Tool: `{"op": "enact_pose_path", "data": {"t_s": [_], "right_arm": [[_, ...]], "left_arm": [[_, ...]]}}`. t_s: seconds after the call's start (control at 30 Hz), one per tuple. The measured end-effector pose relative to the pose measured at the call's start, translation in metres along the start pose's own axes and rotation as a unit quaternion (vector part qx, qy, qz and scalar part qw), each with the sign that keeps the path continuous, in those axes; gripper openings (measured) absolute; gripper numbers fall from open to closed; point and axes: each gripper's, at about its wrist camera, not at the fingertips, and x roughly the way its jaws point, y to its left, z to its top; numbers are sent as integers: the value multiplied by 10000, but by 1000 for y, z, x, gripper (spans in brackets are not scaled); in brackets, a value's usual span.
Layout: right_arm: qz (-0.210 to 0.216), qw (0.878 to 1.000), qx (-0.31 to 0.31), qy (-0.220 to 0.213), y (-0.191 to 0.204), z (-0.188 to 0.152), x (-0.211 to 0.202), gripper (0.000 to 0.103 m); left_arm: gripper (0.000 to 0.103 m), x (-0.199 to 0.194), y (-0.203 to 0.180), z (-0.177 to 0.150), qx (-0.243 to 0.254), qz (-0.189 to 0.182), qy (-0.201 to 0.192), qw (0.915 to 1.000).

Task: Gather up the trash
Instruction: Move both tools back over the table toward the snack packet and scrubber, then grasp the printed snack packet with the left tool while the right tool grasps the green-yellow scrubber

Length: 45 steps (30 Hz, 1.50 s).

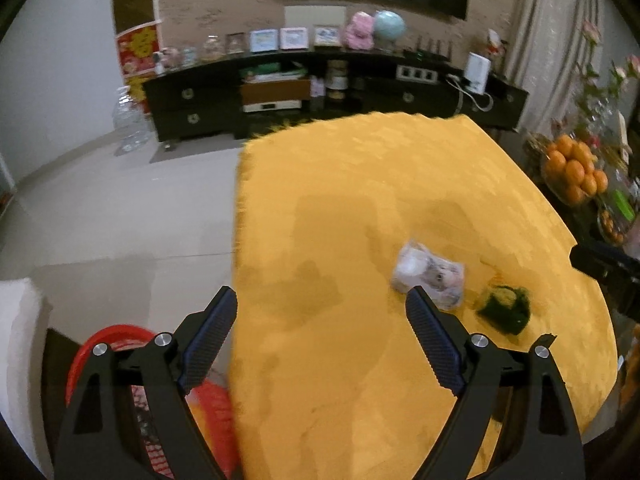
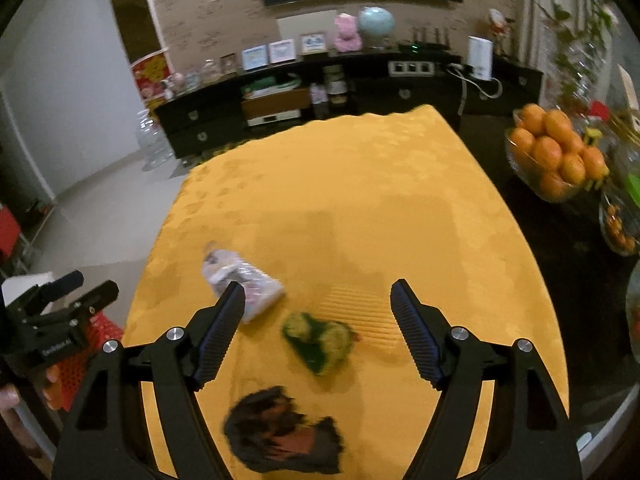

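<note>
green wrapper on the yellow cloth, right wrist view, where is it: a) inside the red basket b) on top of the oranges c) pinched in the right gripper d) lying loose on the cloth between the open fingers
d: the green wrapper lies flat on the yellow cloth, and the right gripper stands open over it, with neither finger touching it.

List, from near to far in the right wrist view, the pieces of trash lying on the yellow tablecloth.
Dark brown wrapper → green wrapper → clear plastic packet.
</note>
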Motion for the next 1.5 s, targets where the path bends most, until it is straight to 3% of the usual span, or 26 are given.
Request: {"op": "enact_pose_path", "data": {"t_s": [0.23,0.4,0.73,1.0,1.13,1.23,1.37,1.5], "right_arm": [[-120,9992,373,125,-33,-6,1,73],[-67,9987,462,183,-43,-6,4,73],[24,9971,688,326,-58,-7,12,73],[48,9948,883,505,-71,-9,22,73],[96,9943,898,568,-73,-10,24,73],[64,9941,915,576,-75,-10,25,73],[76,9939,944,564,-75,-9,24,73],[94,9945,891,536,-73,-9,25,73]], "left_arm": [[83,31,-28,2,226,-190,112,9995],[83,57,-42,1,284,-289,270,9988],[83,86,-69,8,511,-583,153,9969],[83,116,-85,6,552,-807,419,9943],[82,121,-90,3,667,-788,482,9935],[76,119,-93,0,824,-681,431,9933],[68,114,-80,1,631,-707,395,9947],[67,103,-74,1,612,-643,322,9955]]}}
